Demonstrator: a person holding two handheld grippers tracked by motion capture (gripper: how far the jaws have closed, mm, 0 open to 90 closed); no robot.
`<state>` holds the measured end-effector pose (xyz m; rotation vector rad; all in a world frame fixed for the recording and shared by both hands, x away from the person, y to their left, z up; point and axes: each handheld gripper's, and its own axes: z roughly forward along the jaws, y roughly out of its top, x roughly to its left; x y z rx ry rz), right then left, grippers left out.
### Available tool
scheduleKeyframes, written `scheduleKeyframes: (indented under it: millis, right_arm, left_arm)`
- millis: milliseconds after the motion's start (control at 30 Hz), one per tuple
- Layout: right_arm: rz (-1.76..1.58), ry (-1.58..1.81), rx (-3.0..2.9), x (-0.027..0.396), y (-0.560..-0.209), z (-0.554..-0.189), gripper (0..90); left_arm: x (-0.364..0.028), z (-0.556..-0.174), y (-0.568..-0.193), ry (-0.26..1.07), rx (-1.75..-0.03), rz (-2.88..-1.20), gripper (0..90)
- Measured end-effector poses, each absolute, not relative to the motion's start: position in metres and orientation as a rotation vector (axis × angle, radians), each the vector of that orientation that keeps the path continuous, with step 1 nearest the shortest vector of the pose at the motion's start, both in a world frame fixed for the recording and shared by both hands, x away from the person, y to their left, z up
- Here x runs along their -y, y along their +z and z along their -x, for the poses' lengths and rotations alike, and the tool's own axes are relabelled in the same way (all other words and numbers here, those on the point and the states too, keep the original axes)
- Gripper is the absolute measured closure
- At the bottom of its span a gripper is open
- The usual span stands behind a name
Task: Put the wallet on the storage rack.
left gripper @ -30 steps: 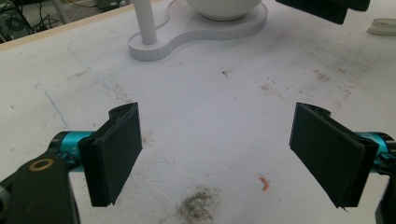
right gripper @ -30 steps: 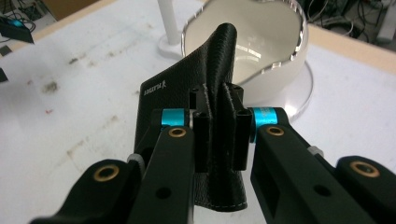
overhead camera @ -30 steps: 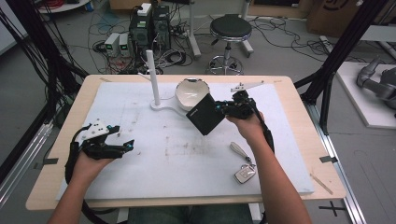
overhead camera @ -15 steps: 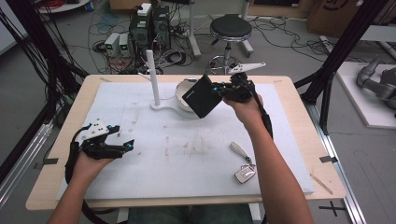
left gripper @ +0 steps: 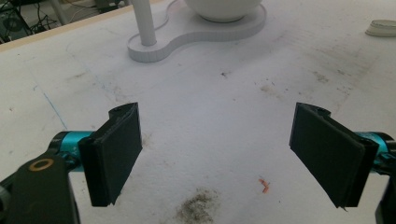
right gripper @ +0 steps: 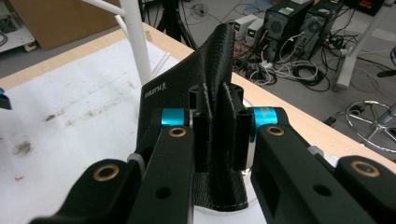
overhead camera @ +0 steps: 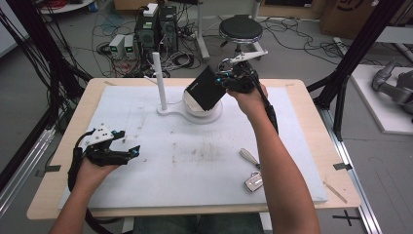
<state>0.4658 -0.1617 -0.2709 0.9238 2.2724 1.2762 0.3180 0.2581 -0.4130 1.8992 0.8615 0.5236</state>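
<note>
One white mat (overhead camera: 195,161) covers one table (overhead camera: 302,97). One black wallet (overhead camera: 207,87) hangs above the one white bowl (overhead camera: 195,105), clenched in the right gripper (overhead camera: 224,80). The left gripper (overhead camera: 127,151) rests released, jaws wide. Two keys (overhead camera: 253,170) lie near.
</note>
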Motion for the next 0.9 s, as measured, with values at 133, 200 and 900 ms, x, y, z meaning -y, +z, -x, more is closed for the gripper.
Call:
scheduleKeyframes:
  millis: [133, 200, 900]
  right_arm:
    - [-0.933, 1.25, -2.268, 0.159, -0.272, -0.473, 84.1]
    - [-0.933, 1.247, -2.264, 0.159, -0.274, -0.477, 84.0]
    - [-1.022, 1.173, -2.252, 0.145, -0.306, -0.508, 83.8]
  left_arm:
    - [-0.257, -0.318, -0.413, 0.527, -0.861, -1.899, 16.9]
    - [-0.257, -0.318, -0.413, 0.526, -0.862, -1.901, 16.9]
    - [-0.255, -0.318, -0.414, 0.516, -0.858, -1.907, 16.9]
